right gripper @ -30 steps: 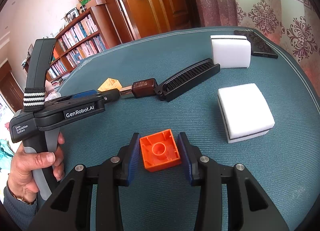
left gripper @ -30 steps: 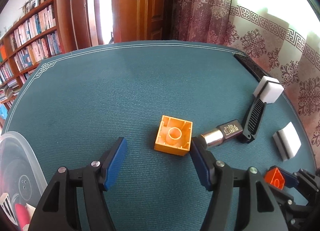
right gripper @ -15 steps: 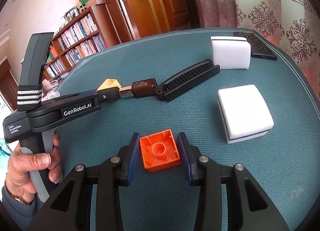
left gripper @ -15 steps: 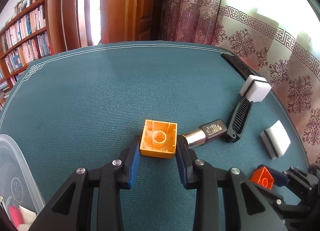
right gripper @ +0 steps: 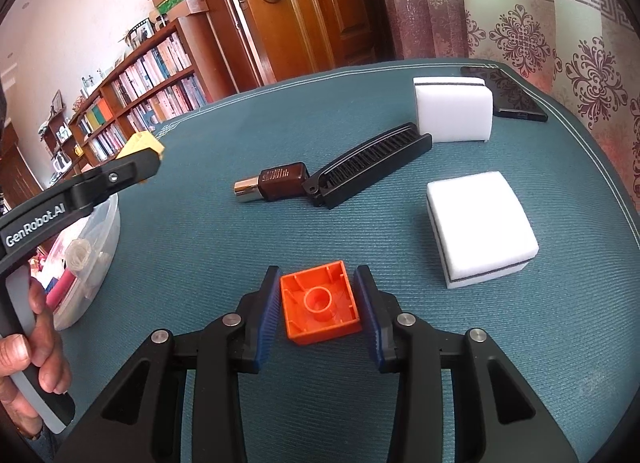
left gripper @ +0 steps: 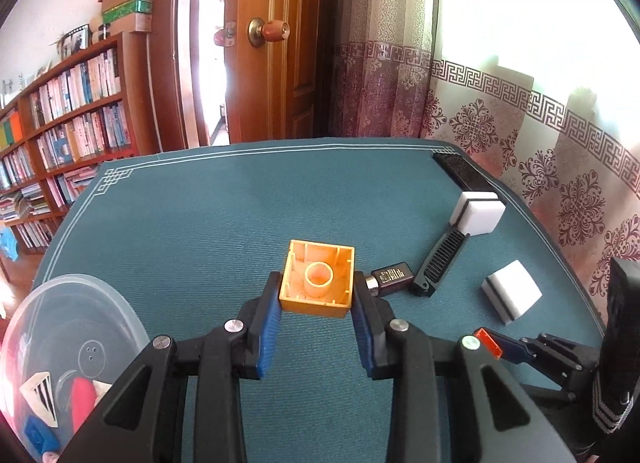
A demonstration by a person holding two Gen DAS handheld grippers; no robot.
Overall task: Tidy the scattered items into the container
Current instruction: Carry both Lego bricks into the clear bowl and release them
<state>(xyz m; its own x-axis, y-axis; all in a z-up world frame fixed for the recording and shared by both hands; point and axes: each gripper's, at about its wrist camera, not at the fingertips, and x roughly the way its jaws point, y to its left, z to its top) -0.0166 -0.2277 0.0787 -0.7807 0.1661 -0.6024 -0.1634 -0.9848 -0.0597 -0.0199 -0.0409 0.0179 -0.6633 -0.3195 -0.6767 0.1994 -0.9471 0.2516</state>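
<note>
Yellow block [left gripper: 318, 283] now lifted (container [left gripper: 68, 347] cropped)

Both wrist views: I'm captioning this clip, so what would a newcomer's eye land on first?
Two bright toy blocks: the yellow block clamped in the left hand-held gripper, raised off the teal table, and the orange block between the right hand-held gripper pads. Next, two white sponges and a black comb lying further right, and the clear container at the left edge.

Wooden door [left gripper: 276, 63] with round knob [left gripper: 269, 27], ajar. Bookshelf [left gripper: 60, 135] at left, boxes [left gripper: 126, 1] stacked on top. Patterned curtain [right gripper: 540, 15] behind teal-covered bench [left gripper: 224, 215].
</note>
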